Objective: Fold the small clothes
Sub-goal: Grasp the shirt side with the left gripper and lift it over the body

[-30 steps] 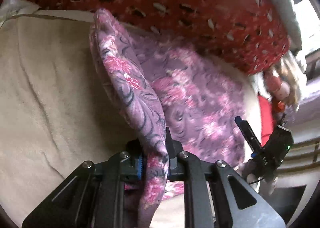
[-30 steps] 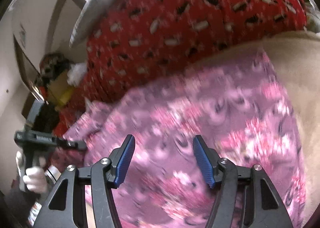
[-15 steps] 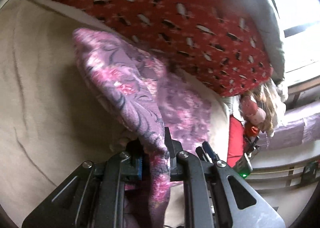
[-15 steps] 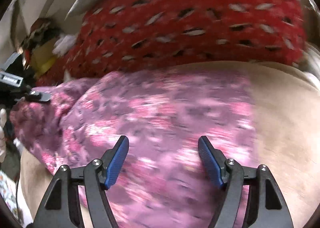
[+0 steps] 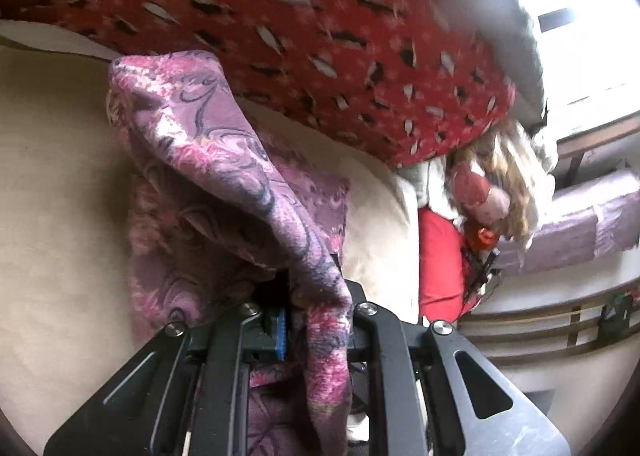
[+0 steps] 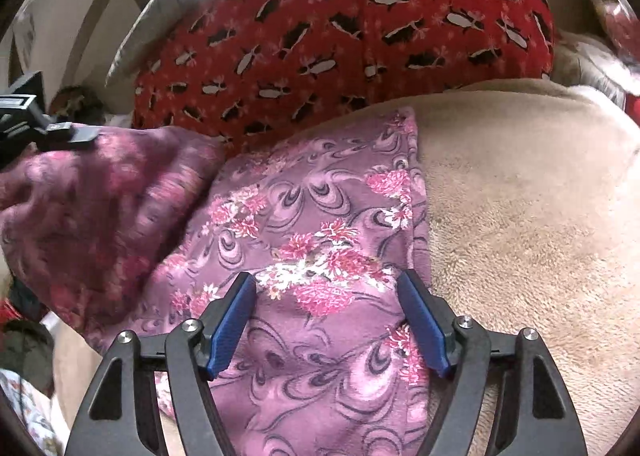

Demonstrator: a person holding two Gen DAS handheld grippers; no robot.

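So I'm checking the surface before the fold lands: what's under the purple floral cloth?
A beige blanket shows all around the cloth; whatever lies beneath its middle is covered.

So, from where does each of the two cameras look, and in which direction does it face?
Left wrist: sits on the left gripper, looks along its shut jaws at the lifted purple floral garment and the red pillow.
Right wrist: sits on the right gripper, looks down between its open jaws, which have just been opening, at the garment flat on the beige blanket.
Shared: garment, pillow, blanket.
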